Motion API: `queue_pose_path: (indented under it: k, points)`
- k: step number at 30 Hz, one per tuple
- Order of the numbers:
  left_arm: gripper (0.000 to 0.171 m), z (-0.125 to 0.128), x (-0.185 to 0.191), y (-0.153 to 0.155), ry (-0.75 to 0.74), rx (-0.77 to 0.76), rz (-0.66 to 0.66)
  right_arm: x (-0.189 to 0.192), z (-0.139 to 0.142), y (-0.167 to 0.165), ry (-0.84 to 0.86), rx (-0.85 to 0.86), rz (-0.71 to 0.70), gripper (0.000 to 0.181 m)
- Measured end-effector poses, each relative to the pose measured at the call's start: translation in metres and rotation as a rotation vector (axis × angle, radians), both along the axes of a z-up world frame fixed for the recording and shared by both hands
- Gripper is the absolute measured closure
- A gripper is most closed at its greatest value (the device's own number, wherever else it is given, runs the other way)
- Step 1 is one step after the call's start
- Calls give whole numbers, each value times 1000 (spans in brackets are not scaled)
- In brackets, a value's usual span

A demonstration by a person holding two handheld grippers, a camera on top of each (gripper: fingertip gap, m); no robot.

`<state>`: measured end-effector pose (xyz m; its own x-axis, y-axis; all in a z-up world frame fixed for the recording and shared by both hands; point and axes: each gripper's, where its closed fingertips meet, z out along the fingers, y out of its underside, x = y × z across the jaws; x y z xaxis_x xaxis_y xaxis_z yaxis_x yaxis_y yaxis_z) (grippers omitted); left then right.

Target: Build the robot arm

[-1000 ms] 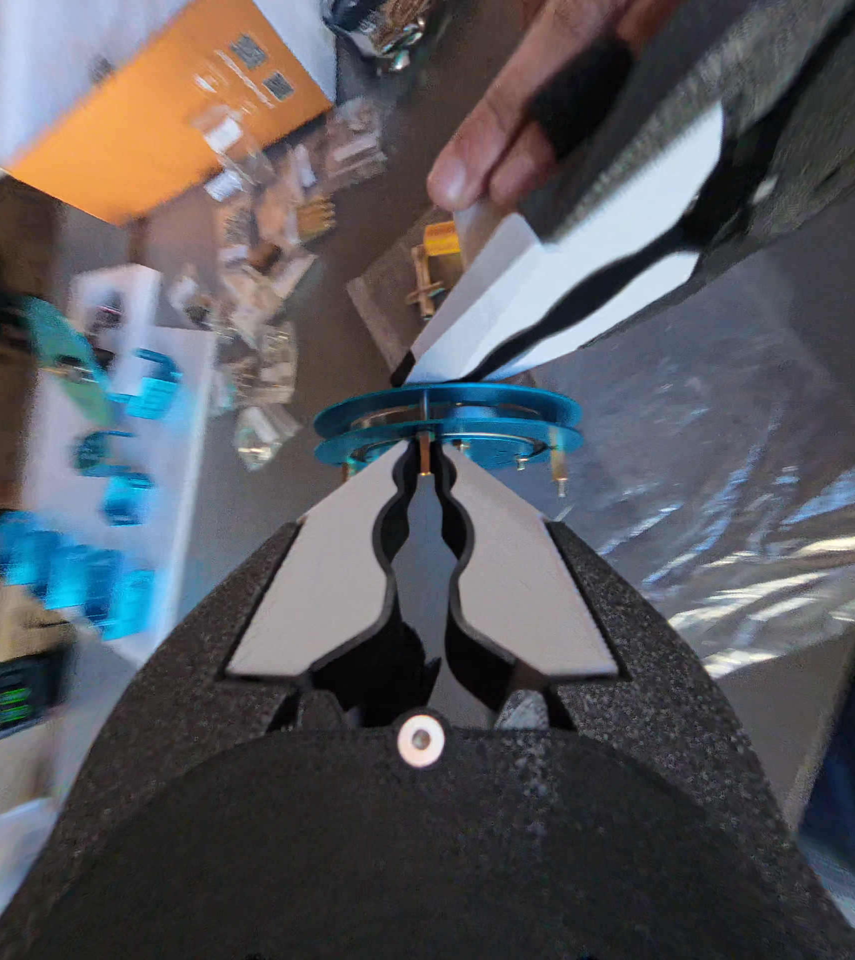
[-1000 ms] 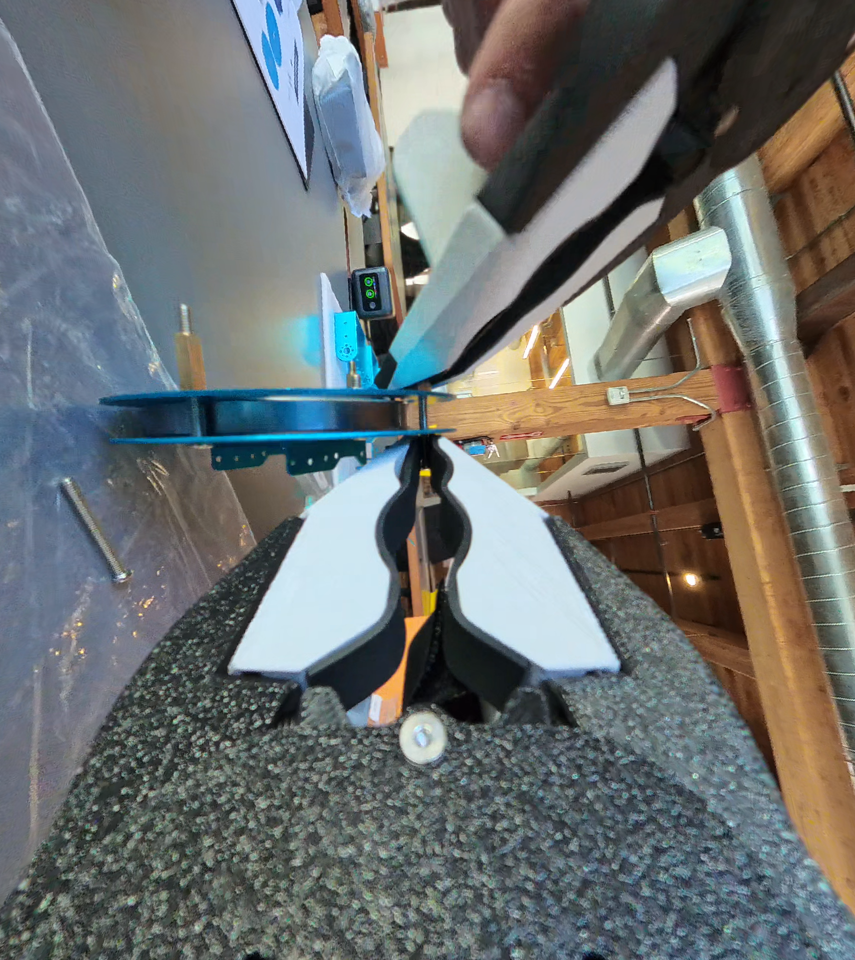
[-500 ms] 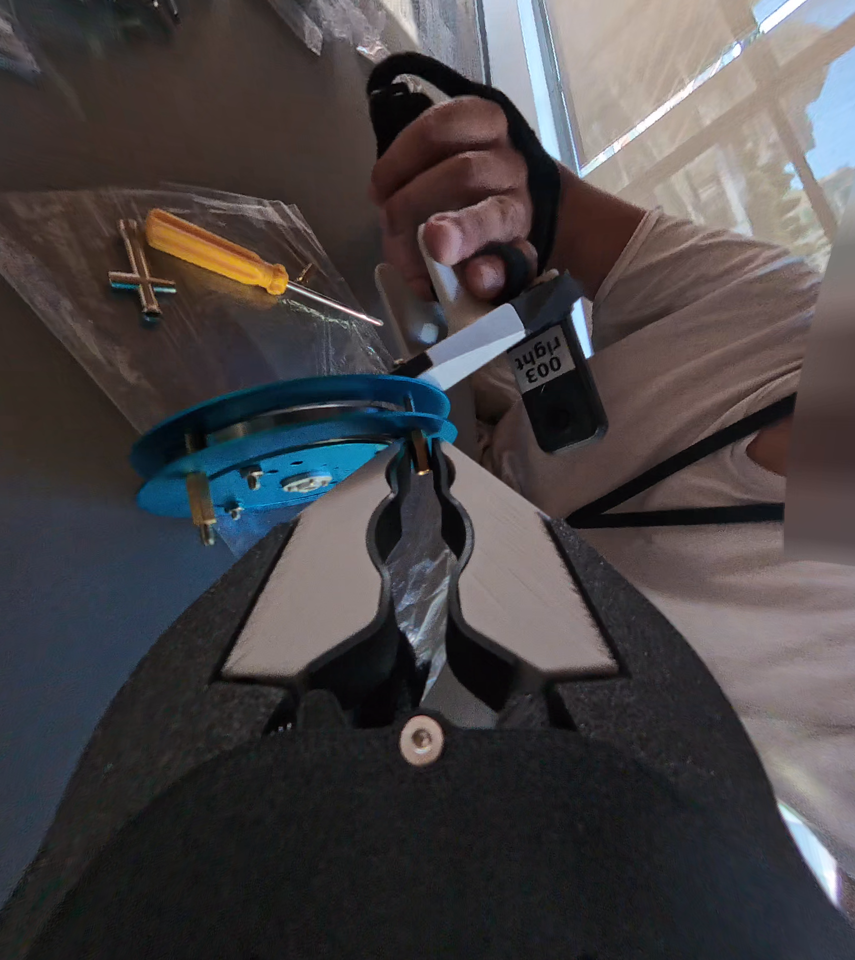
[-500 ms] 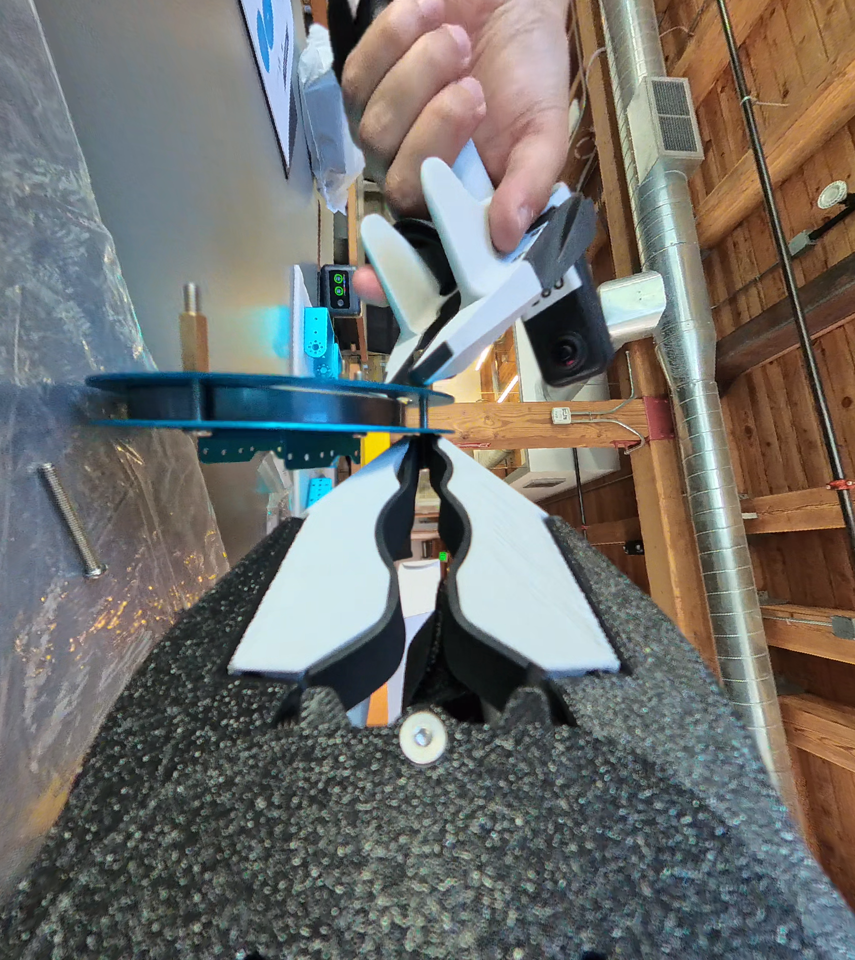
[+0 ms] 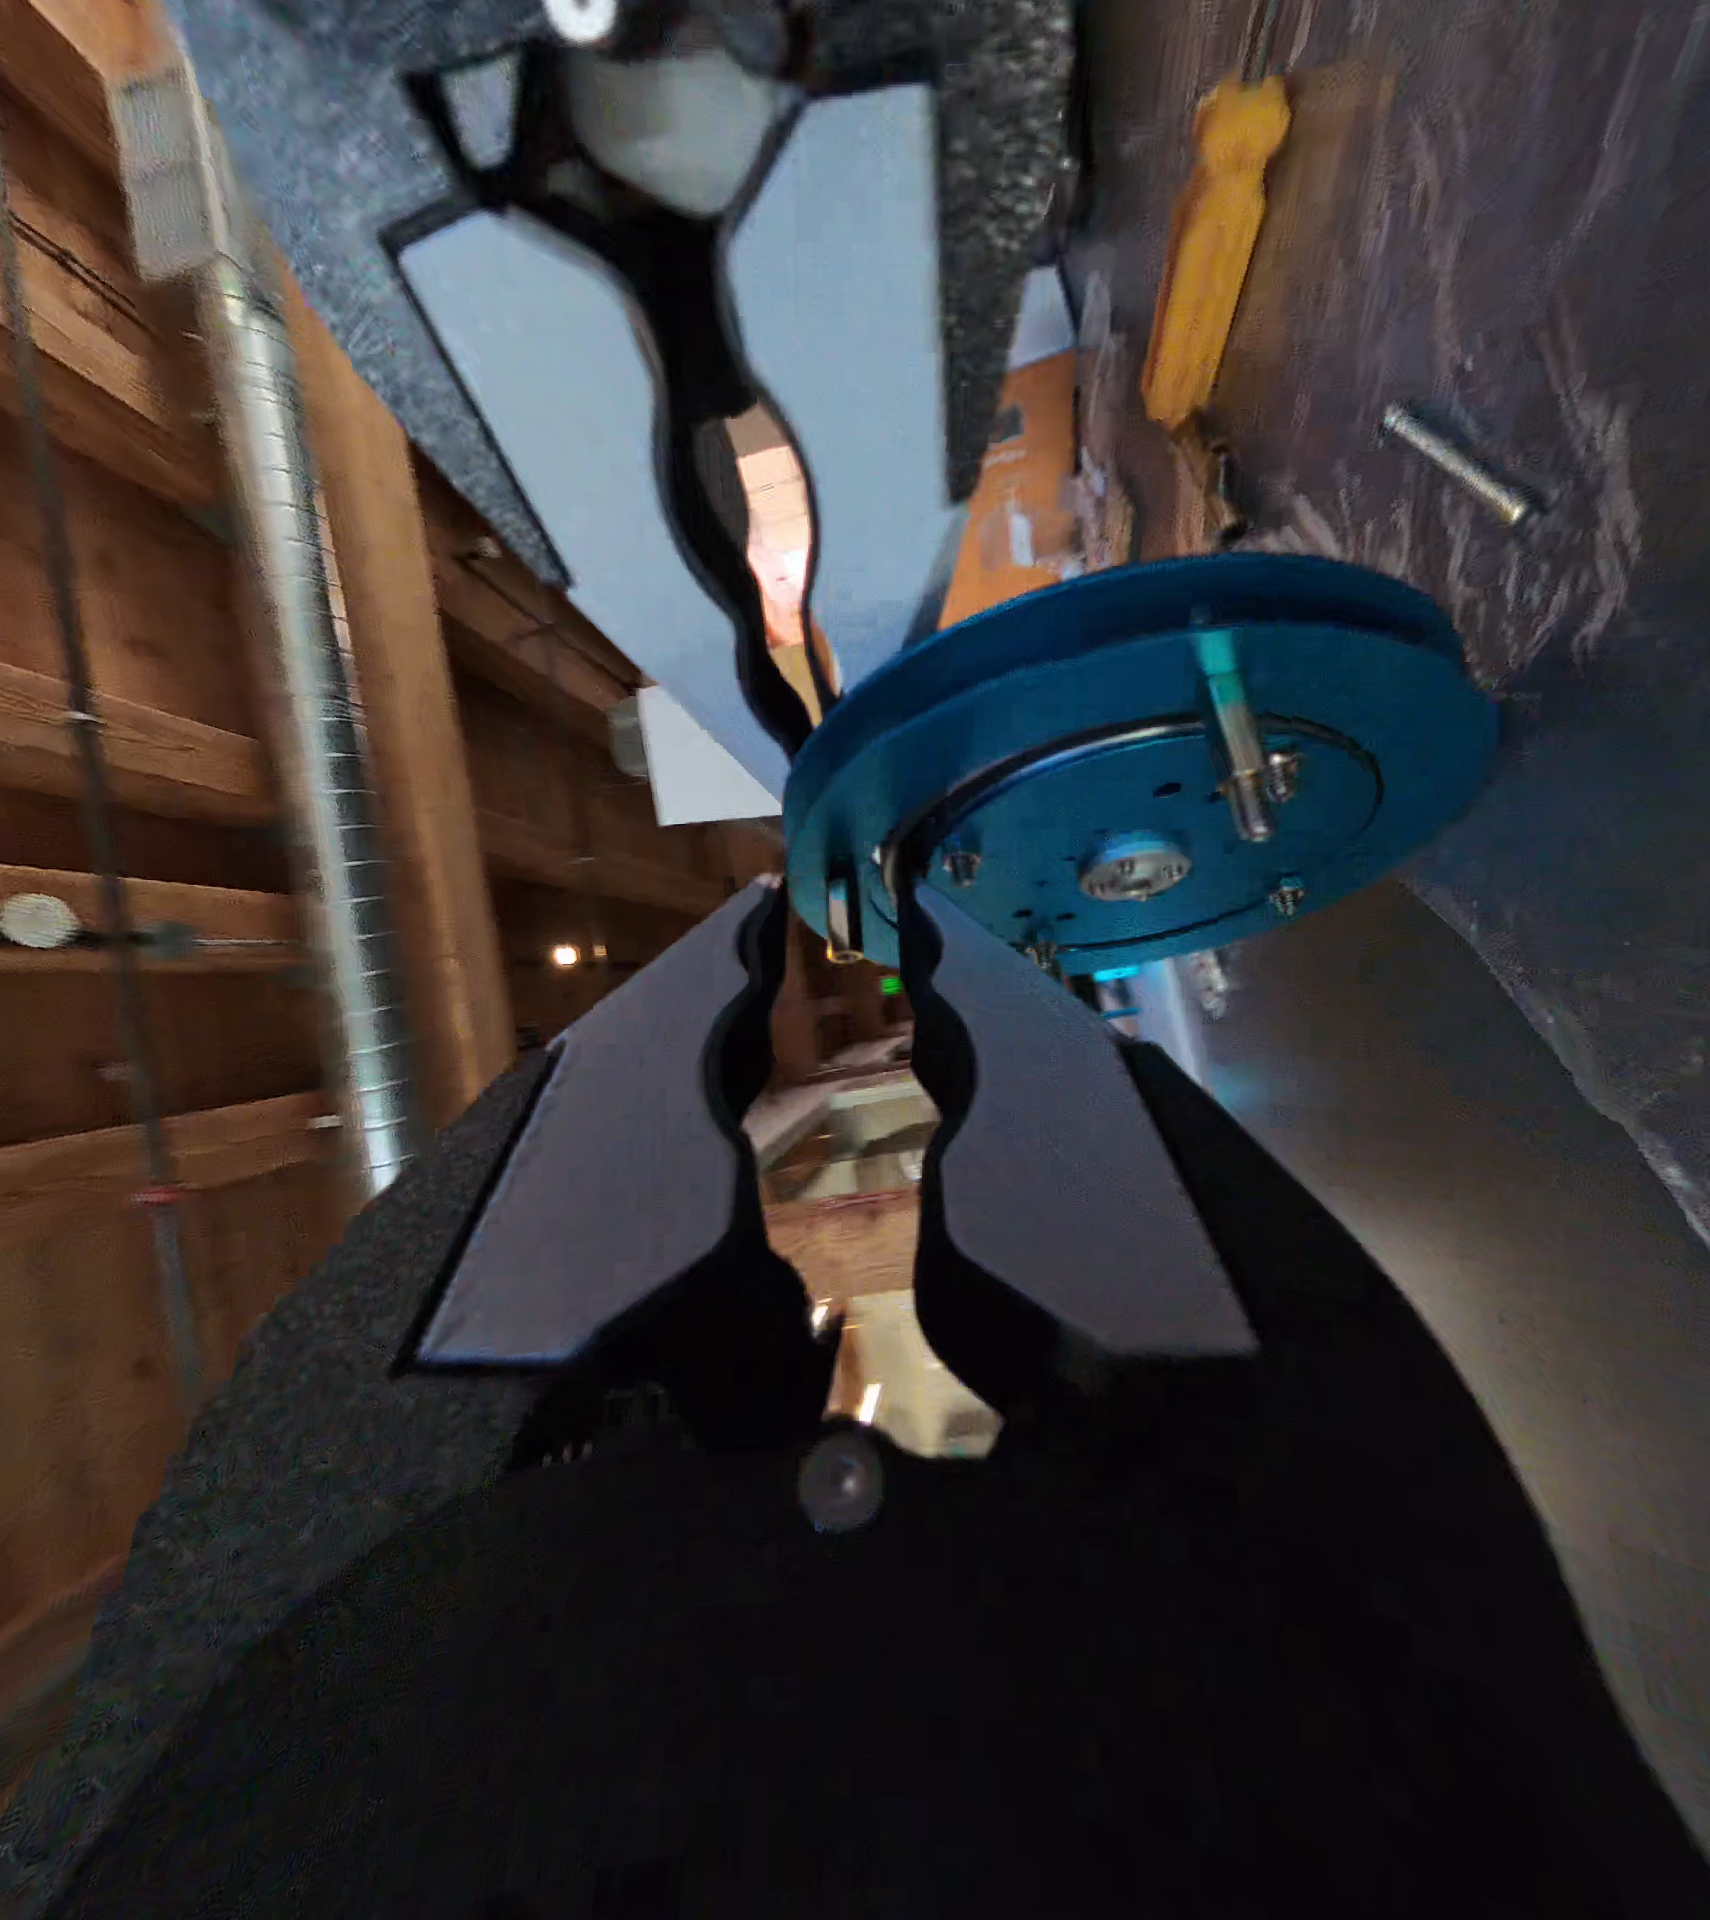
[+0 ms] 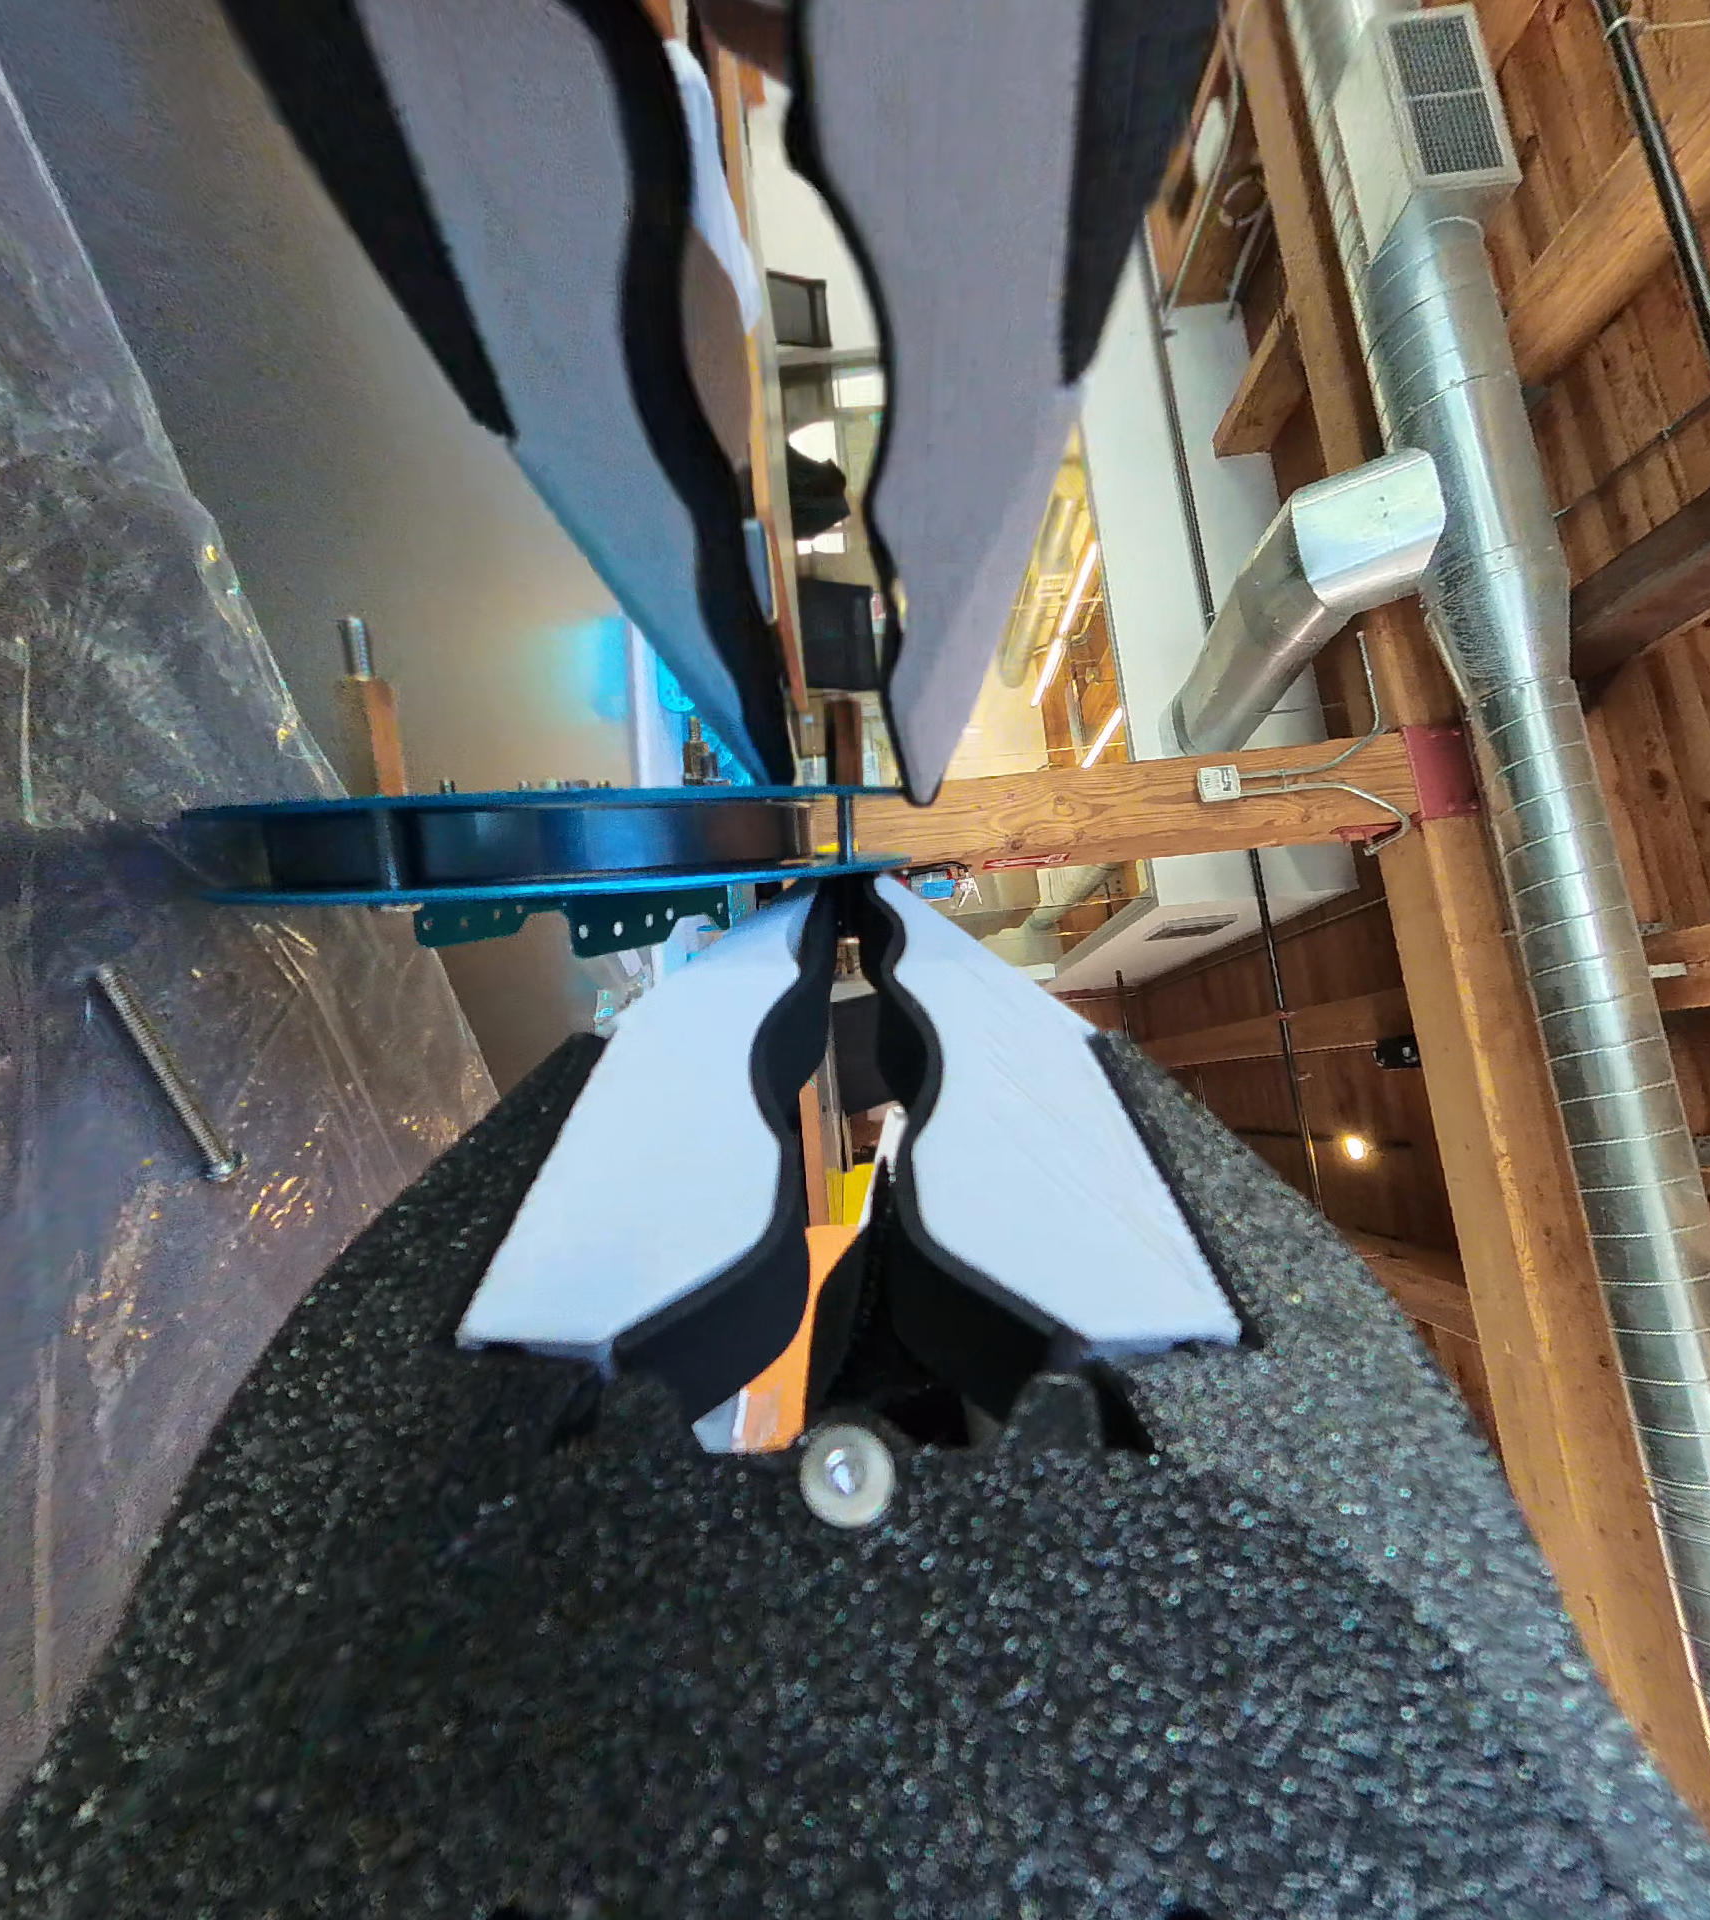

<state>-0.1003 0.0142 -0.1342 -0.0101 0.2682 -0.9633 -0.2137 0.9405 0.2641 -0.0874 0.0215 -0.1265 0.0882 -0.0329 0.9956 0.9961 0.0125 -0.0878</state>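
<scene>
1. Tongs come first: the right tongs are squeezed tight on the rim of the blue wheel, at a thin dark pin.
2. The left tongs meet the same rim from the other side. Their tips are a little apart, with a small brass post in the gap. The tips do not seem to touch it.
3. The blue wheel is two flat discs with a dark ring between them. It is up on its edge between both tongs, and its far rim reaches the clear plastic sheet.
4. A long silver bolt lies on the sheet, just beside the wheel.
5. A yellow screwdriver lies farther along the grey table.
6. Far off are a silver pipe and wood beams.
</scene>
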Motion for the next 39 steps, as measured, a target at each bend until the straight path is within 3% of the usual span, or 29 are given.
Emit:
queue_pose_path:
  k: [2, 7, 11, 21, 25, 27, 30, 33, 36, 37, 39]
  points:
    - [149, 0, -2, 6, -48, 54, 50, 0, 0, 1, 4, -5, -9, 180]
    - [165, 8, -1, 12, -141, 48, 159, -3, 0, 0, -5, 1, -8, 179]
    - [168, 7, -1, 9, -85, -49, 168, -2, 0, -2, -3, -2, -4, 180]
    - [168, -13, -9, -5, 634, -1264, 292, -4, 0, -3, -63, 32, -9, 179]
    - [168, -11, -16, -23, 1078, -1983, 362, -5, -1, -3, -62, 31, -13, 179]
    - [168, -7, -14, -23, 1211, -2209, 351, 0, -1, 0, -63, 27, -29, 180]
    - [168, -7, -9, -22, 1169, -2126, 294, 5, -1, 2, -59, 24, -32, 179]
    - [166, -12, -12, -24, 1059, -1857, 197, 2, -1, -1, -46, 12, -16, 179]
    - [161, -18, -10, -13, 781, -1428, 146, 1, -3, 1, -56, 6, -23, 179]
    - [150, -16, -8, -9, 660, -1242, 124, 3, -3, 2, -52, 3, -34, 179]
    - [145, -2, -5, 1, 388, -820, 113, 4, -3, 3, -33, -6, -27, 179]
